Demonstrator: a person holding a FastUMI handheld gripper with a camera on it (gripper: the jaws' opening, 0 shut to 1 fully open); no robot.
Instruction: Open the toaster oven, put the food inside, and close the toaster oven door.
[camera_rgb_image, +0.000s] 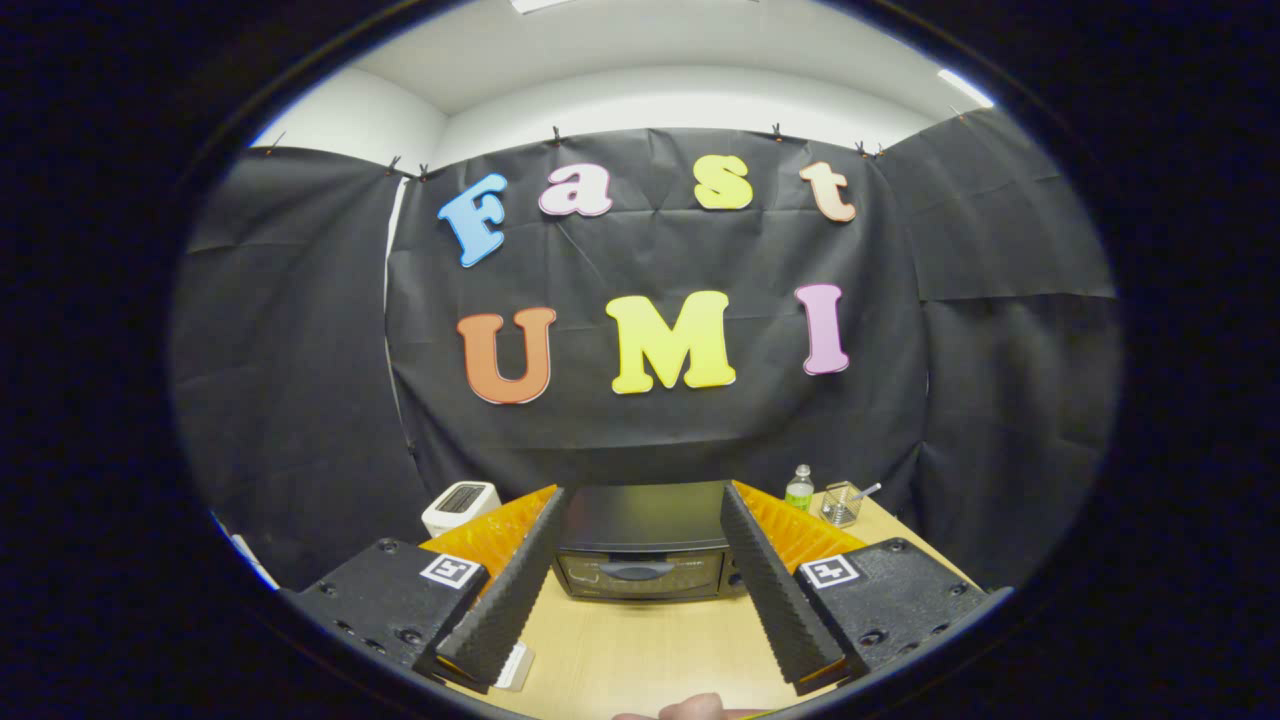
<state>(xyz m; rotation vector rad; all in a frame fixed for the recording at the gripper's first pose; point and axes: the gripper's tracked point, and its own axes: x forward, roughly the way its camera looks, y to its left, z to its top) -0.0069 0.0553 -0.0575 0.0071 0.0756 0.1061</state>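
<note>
Tongs (640, 550) spread wide, framing closed toaster oven (645, 545) beyond.

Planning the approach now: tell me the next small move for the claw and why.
Probably ease the claw forward and down toward the oven's door handle. The door looks closed, the handle sits beyond the spread fingers, and they hold nothing, with bare table between them and the oven.
</note>
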